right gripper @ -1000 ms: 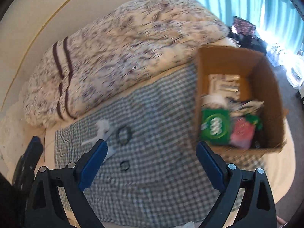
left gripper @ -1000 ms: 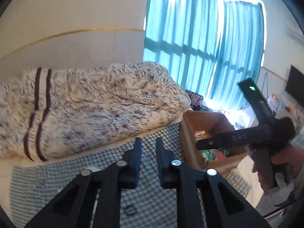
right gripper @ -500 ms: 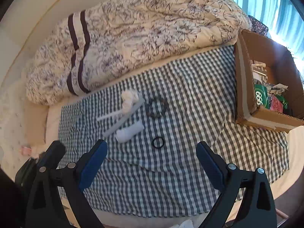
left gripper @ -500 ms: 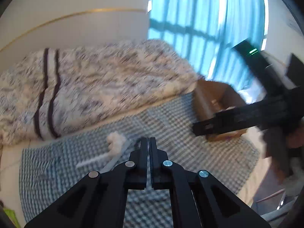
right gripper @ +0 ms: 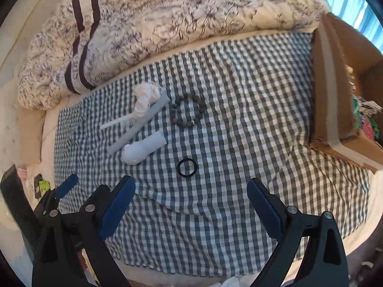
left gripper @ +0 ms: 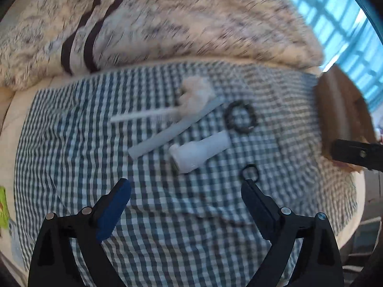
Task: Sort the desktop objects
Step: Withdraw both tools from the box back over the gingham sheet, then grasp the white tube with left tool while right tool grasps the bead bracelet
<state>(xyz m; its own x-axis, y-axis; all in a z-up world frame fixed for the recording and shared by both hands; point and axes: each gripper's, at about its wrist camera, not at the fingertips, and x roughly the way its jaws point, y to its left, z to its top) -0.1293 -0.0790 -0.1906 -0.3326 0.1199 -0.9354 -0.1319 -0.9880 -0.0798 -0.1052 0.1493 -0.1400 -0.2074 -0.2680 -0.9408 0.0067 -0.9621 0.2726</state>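
On the checked cloth lie a white tube, a grey flat stick, a thin white stick, a white crumpled wad, a dark bead bracelet and a small black ring. The same things show in the left wrist view: tube, grey stick, wad, bracelet, ring. My left gripper is open and empty above the cloth's near part. My right gripper is open and empty, just short of the ring.
A cardboard box with packets inside stands at the cloth's right edge; it also shows in the left wrist view. A flowered duvet is heaped behind the cloth. Small clutter lies at the far left.
My left gripper has opened from shut and tilted down toward the cloth. My right gripper has swung left from the box and come closer to the objects, still open.
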